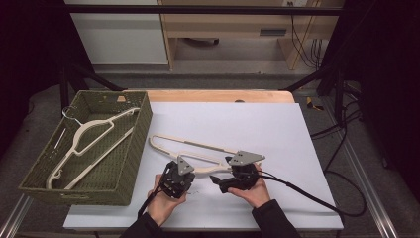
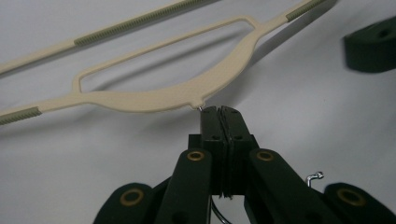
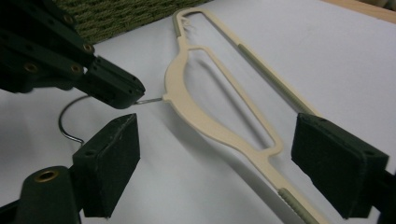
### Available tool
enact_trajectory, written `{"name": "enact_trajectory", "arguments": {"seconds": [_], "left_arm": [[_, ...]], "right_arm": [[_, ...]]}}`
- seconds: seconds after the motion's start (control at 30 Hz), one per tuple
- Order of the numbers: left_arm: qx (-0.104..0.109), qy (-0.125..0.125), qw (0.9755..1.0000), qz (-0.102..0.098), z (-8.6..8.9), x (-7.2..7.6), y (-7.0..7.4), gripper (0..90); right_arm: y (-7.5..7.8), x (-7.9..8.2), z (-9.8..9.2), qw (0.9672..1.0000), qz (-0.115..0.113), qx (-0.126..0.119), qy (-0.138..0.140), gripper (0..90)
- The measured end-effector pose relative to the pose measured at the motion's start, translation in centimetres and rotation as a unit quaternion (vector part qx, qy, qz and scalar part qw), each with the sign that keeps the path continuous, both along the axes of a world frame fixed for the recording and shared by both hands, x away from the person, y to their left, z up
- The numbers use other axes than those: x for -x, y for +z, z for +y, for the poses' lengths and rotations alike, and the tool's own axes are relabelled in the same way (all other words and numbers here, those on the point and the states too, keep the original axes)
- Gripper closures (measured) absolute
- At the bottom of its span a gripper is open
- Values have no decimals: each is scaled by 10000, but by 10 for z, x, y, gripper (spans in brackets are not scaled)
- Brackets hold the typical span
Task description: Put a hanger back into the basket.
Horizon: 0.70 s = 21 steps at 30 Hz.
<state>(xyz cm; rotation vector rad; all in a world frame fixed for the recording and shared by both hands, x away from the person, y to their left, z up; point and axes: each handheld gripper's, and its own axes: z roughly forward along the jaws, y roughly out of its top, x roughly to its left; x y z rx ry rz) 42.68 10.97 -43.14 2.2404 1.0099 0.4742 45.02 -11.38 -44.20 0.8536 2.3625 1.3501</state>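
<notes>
A cream plastic hanger (image 1: 193, 144) with a metal hook lies on the white sheet (image 1: 257, 124). My left gripper (image 1: 188, 173) is shut on the hook's wire stem just below the hanger's neck; in the left gripper view its pads (image 2: 220, 112) are pressed together right under the hanger's body (image 2: 154, 98). My right gripper (image 1: 223, 177) is close beside it, open. In the right gripper view its jaws (image 3: 224, 163) stand wide apart, with the hanger's shoulder (image 3: 196, 109) lying between them, untouched. The left gripper (image 3: 107, 86) shows there too, pinching the wire.
A green woven basket (image 1: 74, 191) stands at the left of the table, with another cream hanger (image 1: 86, 139) lying in it. The sheet's right half is bare. Cables trail from the right gripper across the sheet's lower right.
</notes>
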Motion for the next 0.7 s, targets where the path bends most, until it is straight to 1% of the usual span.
{"name": "enact_trajectory", "arguments": {"seconds": [0.1, 0.2, 0.23, 0.27, 0.3, 0.37, 0.43, 0.53, 0.6, 0.67, 0.7], "left_arm": [[-84, -41, 10000, -6, 0, -2, 7, 891], [-105, -59, 9999, -4, 0, -3, 10, 891], [-117, -69, 9999, -26, 0, -4, 11, 891], [-130, -72, 9999, -6, 0, -4, 12, 891], [-140, -79, 9999, -22, -1, -5, 12, 891], [-173, -104, 9998, 5, -1, -5, 14, 891], [-177, -107, 9998, 0, -1, -6, 15, 892], [-143, -116, 9998, 12, -1, -7, 16, 892], [-140, -121, 9998, 28, -1, -7, 16, 892], [-128, -131, 9998, 36, -1, -7, 15, 892], [-120, -136, 9998, 26, 0, -7, 15, 898]], "right_arm": [[-5, -7, 12, 9999, -57, 129, 67, 187], [-8, -13, 20, 9998, -112, 149, 107, 210], [-10, -15, 24, 9996, -140, 218, 134, 217], [-12, -17, 28, 9992, -176, 303, 178, 236], [-14, -18, 31, 9991, -142, 349, 206, 246], [-16, -21, 35, 9985, -178, 448, 252, 264], [-19, -23, 39, 9973, -274, 611, 311, 284], [-24, -27, 42, 9965, -289, 713, 335, 314], [-27, -28, 44, 9954, -346, 827, 329, 346], [-30, -28, 46, 9935, -452, 985, 358, 382], [-31, -29, 47, 9921, -521, 1066, 407, 416]]}}
